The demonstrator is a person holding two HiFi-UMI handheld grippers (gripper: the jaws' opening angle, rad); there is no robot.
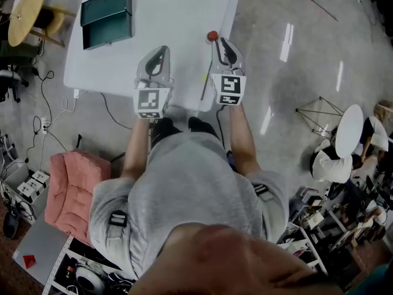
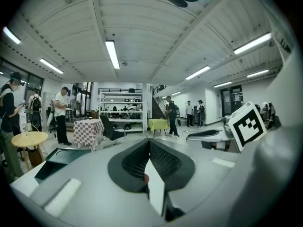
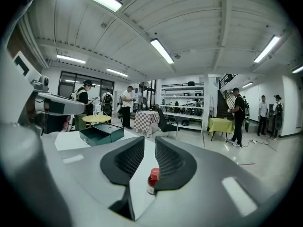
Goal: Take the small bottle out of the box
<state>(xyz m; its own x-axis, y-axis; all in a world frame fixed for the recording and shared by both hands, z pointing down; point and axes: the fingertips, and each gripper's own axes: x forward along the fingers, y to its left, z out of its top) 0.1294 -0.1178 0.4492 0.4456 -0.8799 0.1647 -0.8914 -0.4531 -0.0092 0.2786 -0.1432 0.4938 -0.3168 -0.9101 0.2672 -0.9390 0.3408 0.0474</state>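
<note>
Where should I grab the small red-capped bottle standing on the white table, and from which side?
Grip the small bottle by its body below the red cap, jaws on opposite sides. It stands upright and alone near the right edge of the table, ahead of the right gripper, so a level approach from the person's side looks best.

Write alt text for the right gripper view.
A small red-capped bottle stands upright on the white table, seen in the gap of the open right tongs, near the right jaw and not clamped. An open green box lies further back on the left, and people stand beyond it.
</note>
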